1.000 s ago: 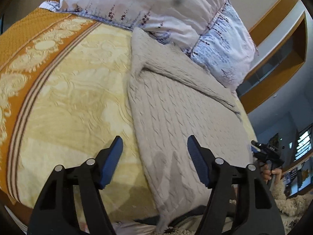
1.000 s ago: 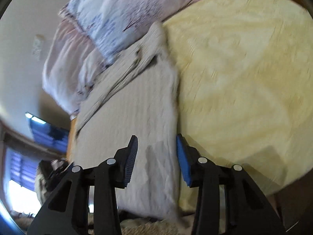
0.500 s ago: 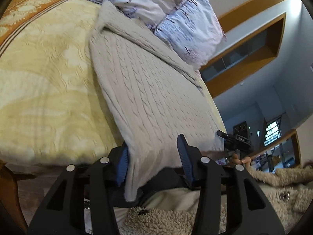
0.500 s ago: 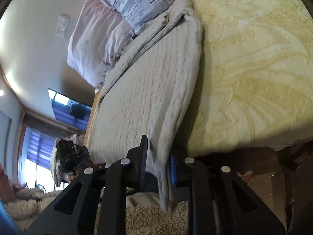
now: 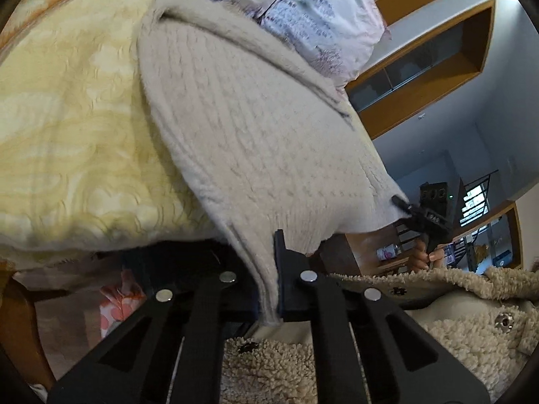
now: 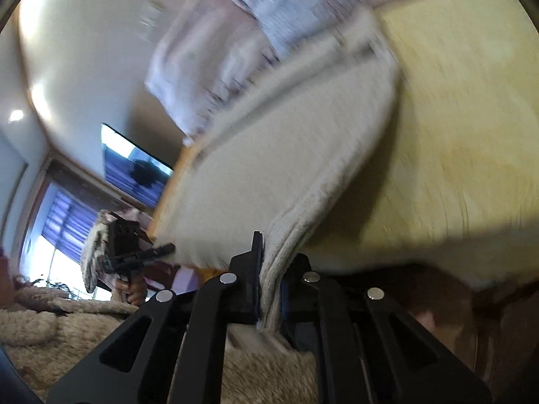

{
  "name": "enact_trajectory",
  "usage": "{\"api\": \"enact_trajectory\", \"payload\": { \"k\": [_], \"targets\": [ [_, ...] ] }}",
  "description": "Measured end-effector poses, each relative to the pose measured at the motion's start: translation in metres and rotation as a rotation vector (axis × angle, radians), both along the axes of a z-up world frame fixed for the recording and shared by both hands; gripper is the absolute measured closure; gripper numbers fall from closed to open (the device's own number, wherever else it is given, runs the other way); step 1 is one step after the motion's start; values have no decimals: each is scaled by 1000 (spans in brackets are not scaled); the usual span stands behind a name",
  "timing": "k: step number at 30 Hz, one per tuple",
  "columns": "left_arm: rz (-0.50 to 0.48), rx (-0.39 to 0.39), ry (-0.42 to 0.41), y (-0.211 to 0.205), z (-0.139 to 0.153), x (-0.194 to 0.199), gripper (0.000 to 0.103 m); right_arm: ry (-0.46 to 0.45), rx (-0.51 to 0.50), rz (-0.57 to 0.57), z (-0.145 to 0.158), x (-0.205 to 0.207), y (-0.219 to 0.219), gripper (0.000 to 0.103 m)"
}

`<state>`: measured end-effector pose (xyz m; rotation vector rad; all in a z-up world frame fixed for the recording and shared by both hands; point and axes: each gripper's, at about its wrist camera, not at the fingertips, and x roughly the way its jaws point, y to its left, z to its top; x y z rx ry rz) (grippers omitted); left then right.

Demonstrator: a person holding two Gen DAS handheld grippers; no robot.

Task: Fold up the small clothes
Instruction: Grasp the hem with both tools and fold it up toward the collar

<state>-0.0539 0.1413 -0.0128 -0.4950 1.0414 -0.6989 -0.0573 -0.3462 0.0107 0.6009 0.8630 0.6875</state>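
A cream cable-knit sweater (image 5: 256, 128) lies lengthwise on the yellow bedspread (image 5: 74, 128), its sleeve folded across near the pillows. My left gripper (image 5: 269, 289) is shut on the sweater's near left hem corner, lifted off the bed's edge. My right gripper (image 6: 269, 289) is shut on the near right hem corner of the sweater (image 6: 269, 168), also raised. In the left wrist view the right gripper (image 5: 409, 208) shows at the hem's far corner; in the right wrist view the left gripper (image 6: 151, 254) shows likewise.
Patterned pillows (image 5: 313, 13) lie at the head of the bed. The bed's wooden frame (image 5: 20, 323) runs below the mattress. The person's fleecy jacket (image 5: 454, 330) fills the foreground. A wooden wall shelf (image 5: 438, 54) is at right.
Both grippers dropped to the bed's near edge and closed on the sweater's hem corners. The hem is now lifted off the bedspread.
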Motion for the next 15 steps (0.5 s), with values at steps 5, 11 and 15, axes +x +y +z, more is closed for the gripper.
{"api": "enact_trajectory", "payload": {
  "k": [5, 11, 15],
  "targets": [
    [93, -27, -77, 22, 27, 12, 97, -167, -21, -80, 37, 6, -5, 95],
    [224, -22, -154, 43, 60, 47, 97, -332, -152, -186, 67, 15, 4, 95],
    [278, 29, -207, 43, 82, 74, 97, -424, -244, -234, 84, 29, 11, 95]
  ]
}}
